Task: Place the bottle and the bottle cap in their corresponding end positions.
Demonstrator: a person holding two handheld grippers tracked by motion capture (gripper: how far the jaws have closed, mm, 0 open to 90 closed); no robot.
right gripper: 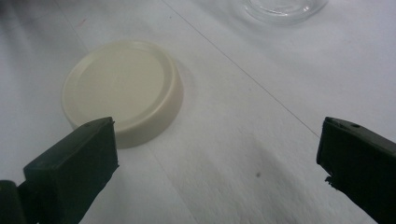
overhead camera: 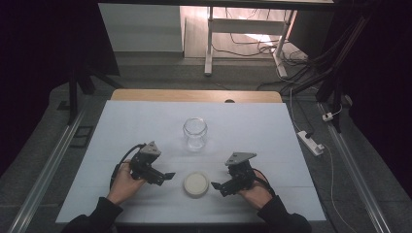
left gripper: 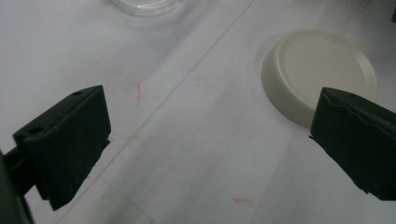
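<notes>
Cream lid [overhead camera: 196, 184] and clear glass jar [overhead camera: 195, 133] are seen laid out on a white-covered counter [overhead camera: 121, 126], with the lid lying flat near the middle of the near edge and the jar standing upright and uncapped farther back, around the counter's centre, well apart from the lid. The lid is flanked by two hand-held grippers: the left gripper [overhead camera: 166, 176] is held just to one side of it and the right gripper [overhead camera: 217, 186] just to the other, each tilted inward and down toward the disc. Neither is touching it. In the left gripper view the black fingers [left gripper: 70, 140] are spread wide apart with nothing between them, the lid [left gripper: 320, 74] lying ahead beside one finger and the jar's base [left gripper: 144, 4] glimpsed at the top edge; in the right gripper view the fingers [right gripper: 74, 163] are likewise parted and empty, with the lid [right gripper: 122, 86] just ahead and the jar's base [right gripper: 285, 7] beyond. The lid's placement between both tools appears chosen so that either can take it, while the jar is left open and standing free behind, presumably to be steadied by one gripper as the lid is brought over and fitted by the other. No grasp has yet been made.
</notes>
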